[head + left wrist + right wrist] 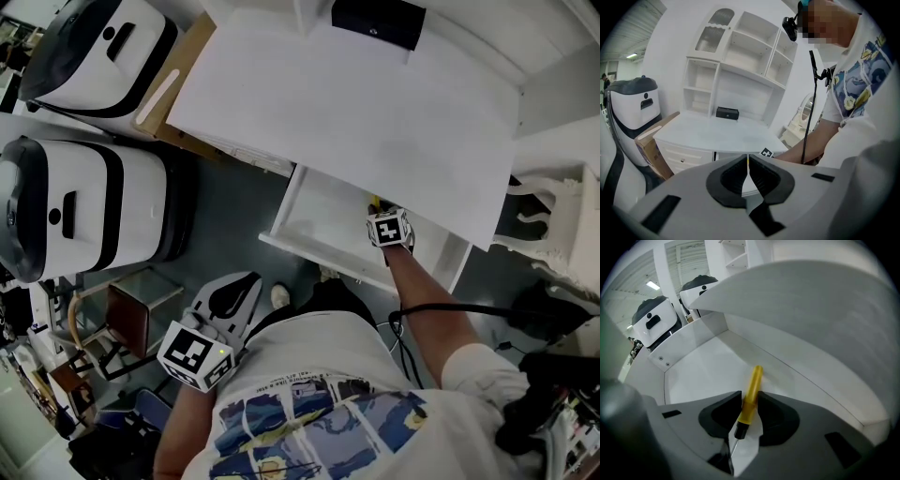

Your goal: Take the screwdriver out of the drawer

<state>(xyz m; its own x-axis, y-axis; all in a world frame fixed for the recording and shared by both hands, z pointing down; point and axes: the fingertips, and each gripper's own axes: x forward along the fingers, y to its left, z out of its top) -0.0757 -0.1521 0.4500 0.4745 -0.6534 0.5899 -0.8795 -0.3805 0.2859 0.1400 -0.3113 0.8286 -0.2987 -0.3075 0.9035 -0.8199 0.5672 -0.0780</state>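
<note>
The white drawer [284, 221] stands pulled out under the desk top [356, 112]. Inside it lies a yellow-handled screwdriver [753, 387] with a black collar and thin shaft; only a yellow tip [373, 200] shows in the head view. My right gripper [749, 401] reaches steeply down into the drawer [705, 371], its dark pads closed against both sides of the handle. In the head view the right gripper [382, 208] sits at the drawer's right end. My left gripper [246, 284] hangs low by my body, away from the drawer, jaws shut on nothing [748, 165].
A small black box [378, 21] rests at the back of the desk, below white shelves [740, 56]. Two white and black machines [84, 206] stand at the left beside a cardboard box [178, 84]. A white ornate chair [553, 225] is at the right.
</note>
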